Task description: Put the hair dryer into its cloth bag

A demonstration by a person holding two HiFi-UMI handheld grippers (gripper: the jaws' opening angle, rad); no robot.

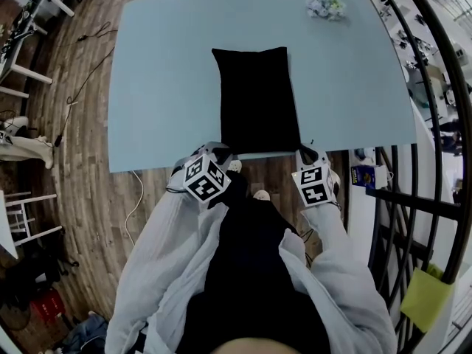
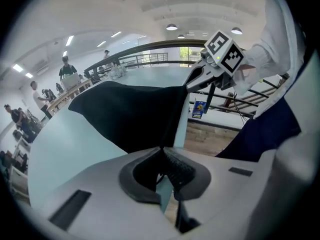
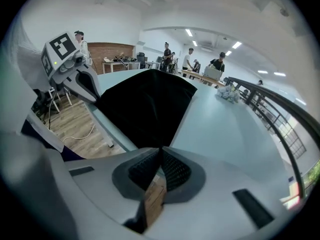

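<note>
A black cloth bag (image 1: 254, 98) lies flat on the light blue table (image 1: 162, 87), reaching from mid-table to the near edge. No hair dryer shows in any view. My left gripper (image 1: 223, 155) is at the bag's near left corner, my right gripper (image 1: 304, 155) at its near right corner. In the left gripper view the bag (image 2: 130, 114) narrows into the closed jaws of the left gripper (image 2: 161, 151). The right gripper view shows the same: the bag (image 3: 145, 109) runs down into the shut right gripper (image 3: 161, 149). Both pinch the bag's near hem at the table edge.
A small white crumpled bundle (image 1: 325, 4) sits at the table's far right corner. A dark metal railing (image 1: 435, 124) runs along the right. A blue box (image 1: 364, 175) and a cable (image 1: 136, 198) lie on the wooden floor. White chairs (image 1: 22, 220) stand at the left.
</note>
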